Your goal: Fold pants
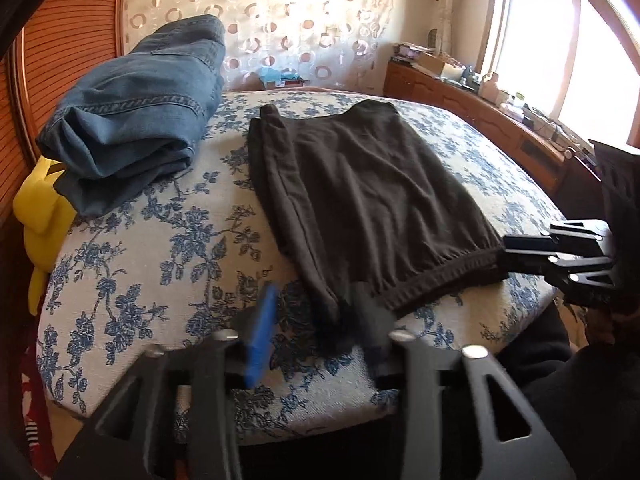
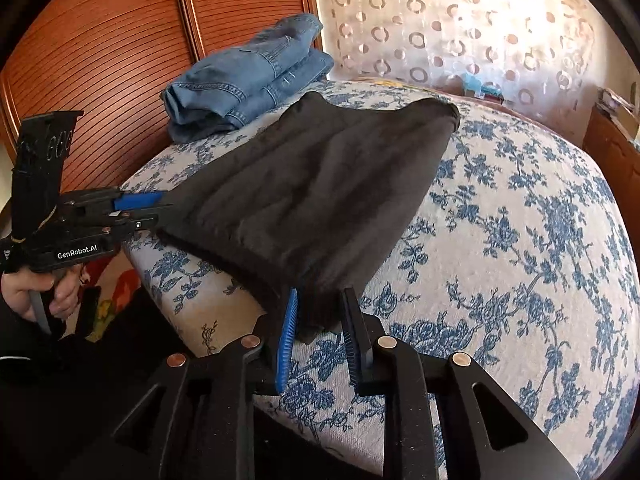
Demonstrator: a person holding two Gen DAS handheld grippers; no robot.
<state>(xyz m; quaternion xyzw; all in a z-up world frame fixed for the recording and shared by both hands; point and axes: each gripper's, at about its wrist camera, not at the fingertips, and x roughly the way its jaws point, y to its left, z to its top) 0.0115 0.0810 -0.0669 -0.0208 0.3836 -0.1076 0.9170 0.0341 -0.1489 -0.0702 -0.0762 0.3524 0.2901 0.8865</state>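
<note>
Now the dark pants (image 2: 316, 196) lie folded on the bed (image 2: 520, 240); both the left gripper (image 1: 312, 332) and the right gripper (image 2: 320, 332) have fingers apart, a near corner of the pants between them, unclamped.

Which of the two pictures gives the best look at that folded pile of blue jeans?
The left wrist view: the jeans lie large and near, with the seam stitching and rolled end plain. The right wrist view shows the jeans smaller and farther back, behind the dark pants, though the stacked folds still show.
</note>
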